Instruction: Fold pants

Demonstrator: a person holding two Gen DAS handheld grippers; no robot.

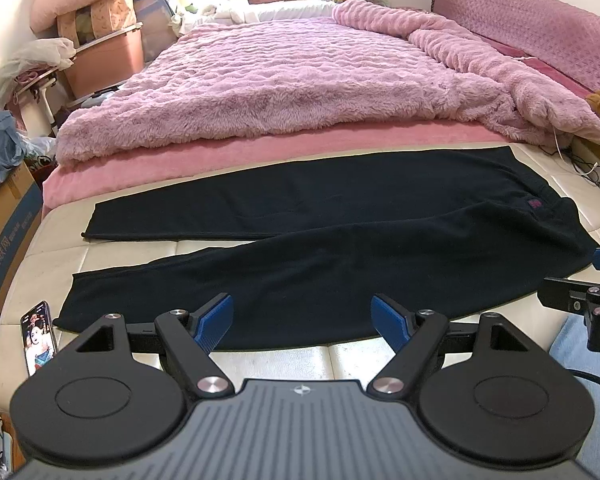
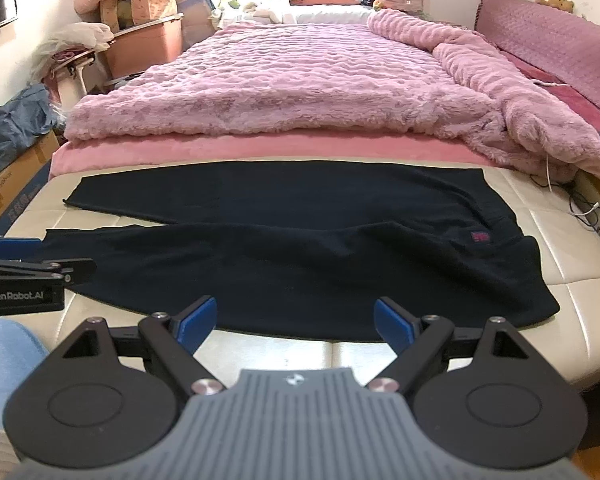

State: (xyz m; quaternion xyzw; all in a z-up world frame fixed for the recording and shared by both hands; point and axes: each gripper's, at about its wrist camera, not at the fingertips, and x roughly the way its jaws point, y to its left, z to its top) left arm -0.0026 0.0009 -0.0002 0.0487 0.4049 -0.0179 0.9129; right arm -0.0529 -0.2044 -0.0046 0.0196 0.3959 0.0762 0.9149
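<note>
on the cream mattress [image 1: 260, 360] black pants [image 1: 320, 240] lie flat, legs left; left gripper [image 1: 302, 322] gapes empty at near hem. right wrist view: right gripper [image 2: 296, 322] wide apart, empty, by pants' near edge.

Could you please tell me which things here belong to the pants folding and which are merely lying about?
Belongs:
- black pants, spread flat
- left tool, open
- right tool, open

Lying about:
- phone
- pink blanket
- cardboard box
- white cable
</note>
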